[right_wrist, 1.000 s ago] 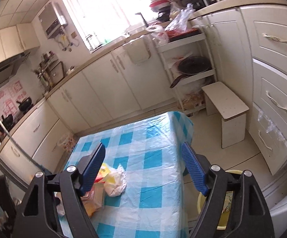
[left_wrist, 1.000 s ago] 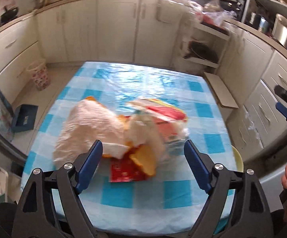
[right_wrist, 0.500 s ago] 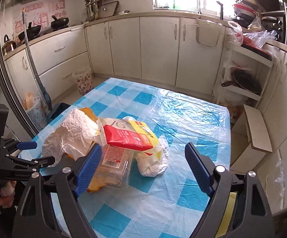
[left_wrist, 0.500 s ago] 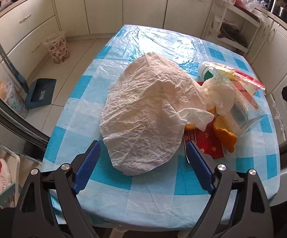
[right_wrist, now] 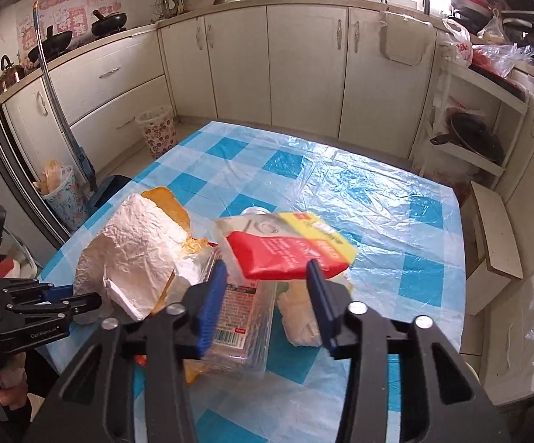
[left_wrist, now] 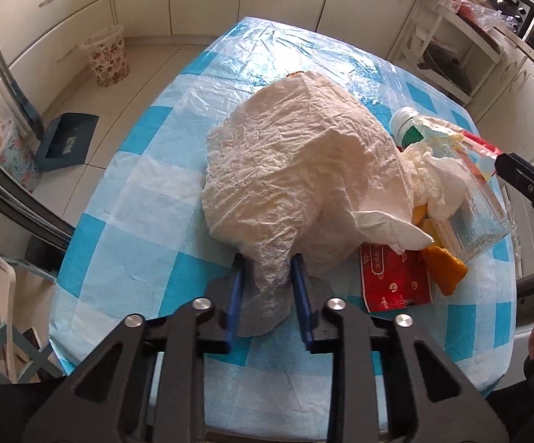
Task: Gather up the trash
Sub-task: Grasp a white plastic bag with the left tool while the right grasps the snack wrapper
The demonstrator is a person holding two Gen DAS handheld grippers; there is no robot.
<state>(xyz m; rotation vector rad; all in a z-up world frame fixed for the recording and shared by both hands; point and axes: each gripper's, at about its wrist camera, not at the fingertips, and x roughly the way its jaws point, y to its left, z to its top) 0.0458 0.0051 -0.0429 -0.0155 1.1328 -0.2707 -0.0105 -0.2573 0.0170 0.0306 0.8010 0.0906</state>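
Closing from wide apart half a second ago, the left gripper [left_wrist: 267, 277] is now pinching the near corner of the white plastic bag [left_wrist: 300, 170], a light, limp, slippery film draped over the trash on the checked tablecloth [left_wrist: 148, 199]. Right of it, the right gripper [right_wrist: 267, 277] is narrowing around, but not visibly touching, the red-and-yellow packet [right_wrist: 289, 245] atop the stiffer clear plastic box [right_wrist: 241, 325], best taken by its edge.

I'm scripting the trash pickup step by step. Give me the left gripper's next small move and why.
Probably finish closing, then lift. The left gripper already straddles the near flap of the white crumpled bag, its blue fingers pressing the plastic, while the bag rests on the table.
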